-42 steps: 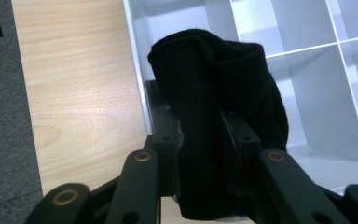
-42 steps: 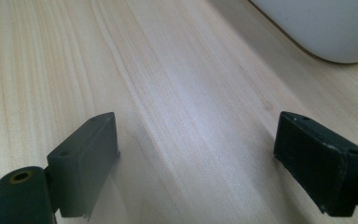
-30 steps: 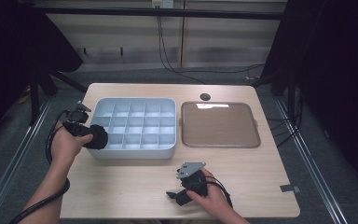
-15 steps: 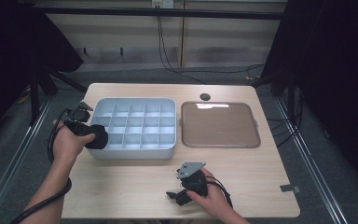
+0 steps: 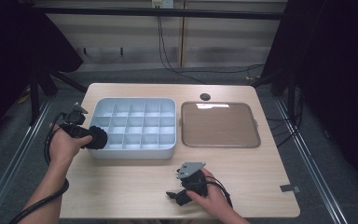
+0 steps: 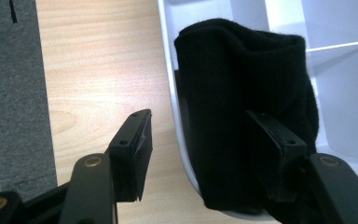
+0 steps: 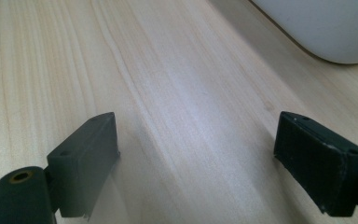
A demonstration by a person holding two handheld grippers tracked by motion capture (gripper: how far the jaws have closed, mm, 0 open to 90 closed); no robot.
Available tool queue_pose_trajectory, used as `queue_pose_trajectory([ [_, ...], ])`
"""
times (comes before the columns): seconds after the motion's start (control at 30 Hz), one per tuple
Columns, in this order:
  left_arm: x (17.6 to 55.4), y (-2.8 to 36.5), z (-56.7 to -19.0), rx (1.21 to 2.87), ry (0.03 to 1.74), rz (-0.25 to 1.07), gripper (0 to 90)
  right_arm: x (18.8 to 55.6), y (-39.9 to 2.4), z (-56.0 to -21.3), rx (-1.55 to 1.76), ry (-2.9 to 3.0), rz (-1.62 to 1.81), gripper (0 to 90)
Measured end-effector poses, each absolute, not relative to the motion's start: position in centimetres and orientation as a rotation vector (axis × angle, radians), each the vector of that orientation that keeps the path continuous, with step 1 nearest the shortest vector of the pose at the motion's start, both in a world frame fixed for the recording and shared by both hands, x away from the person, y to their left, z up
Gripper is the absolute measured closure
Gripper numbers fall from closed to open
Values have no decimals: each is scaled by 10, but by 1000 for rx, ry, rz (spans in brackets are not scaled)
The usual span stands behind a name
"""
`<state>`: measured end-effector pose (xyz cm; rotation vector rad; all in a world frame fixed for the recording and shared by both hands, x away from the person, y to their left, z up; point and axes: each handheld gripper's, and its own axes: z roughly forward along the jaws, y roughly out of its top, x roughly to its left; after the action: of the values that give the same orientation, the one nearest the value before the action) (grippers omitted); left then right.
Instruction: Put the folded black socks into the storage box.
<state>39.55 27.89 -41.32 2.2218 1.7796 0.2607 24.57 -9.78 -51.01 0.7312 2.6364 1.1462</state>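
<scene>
The wooden surface (image 5: 135,186) fills the middle of the high view, with grey floor around it. On it, at centre left of the frame, sits the pale blue divided tray (image 5: 135,126), its grid of small compartments open to the top. Just right of it, apart by a narrow gap, lies the flat brown tray (image 5: 220,125) with a light rim. A small dark round spot (image 5: 205,96) shows on the surface just above that brown tray.

The black rolled cloth (image 5: 97,137) hangs over the tray's left wall near its lower left corner (in the left gripper view it drapes across the white rim, partly inside a corner compartment, partly outside).

The left tongs (image 6: 200,149) are at the left of the high view, held level toward the tray. Their jaws have just been opening: one jaw stands clear over bare wood, away from the cloth (image 6: 242,116), the other lies against the cloth's far side, so nothing is pinched.

The right tongs (image 5: 175,196) rest low at bottom centre of the high view. Their jaws gape wide with nothing between them but bare wood (image 7: 186,93); a corner of the pale tray (image 7: 326,28) shows at upper right there.
</scene>
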Motion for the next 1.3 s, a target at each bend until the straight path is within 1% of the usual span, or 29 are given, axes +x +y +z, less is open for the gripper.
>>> queue_pose_trajectory([
  [0.1,395,278,-410,2241,1769,270,425,246,-98,-510,731,2637,1146,130],
  [0.33,397,280,-401,2217,1776,228,402,246,-98,-510,725,2634,1147,130],
  [0.6,397,279,-378,2189,1745,220,410,246,-98,-510,723,2634,1146,130],
  [0.7,396,276,-371,2194,1726,205,458,246,-97,-510,725,2635,1147,130],
  [0.77,397,274,-370,2190,1721,189,522,246,-98,-510,721,2635,1146,130],
  [1.03,399,266,-368,2190,1709,155,681,246,-98,-510,721,2635,1146,130],
  [1.1,400,263,-367,2192,1710,128,729,246,-97,-510,721,2635,1147,130],
  [1.23,402,260,-367,2205,1700,122,821,246,-97,-510,722,2635,1146,130],
  [1.3,403,258,-370,2210,1704,123,853,246,-98,-510,721,2635,1146,130],
])
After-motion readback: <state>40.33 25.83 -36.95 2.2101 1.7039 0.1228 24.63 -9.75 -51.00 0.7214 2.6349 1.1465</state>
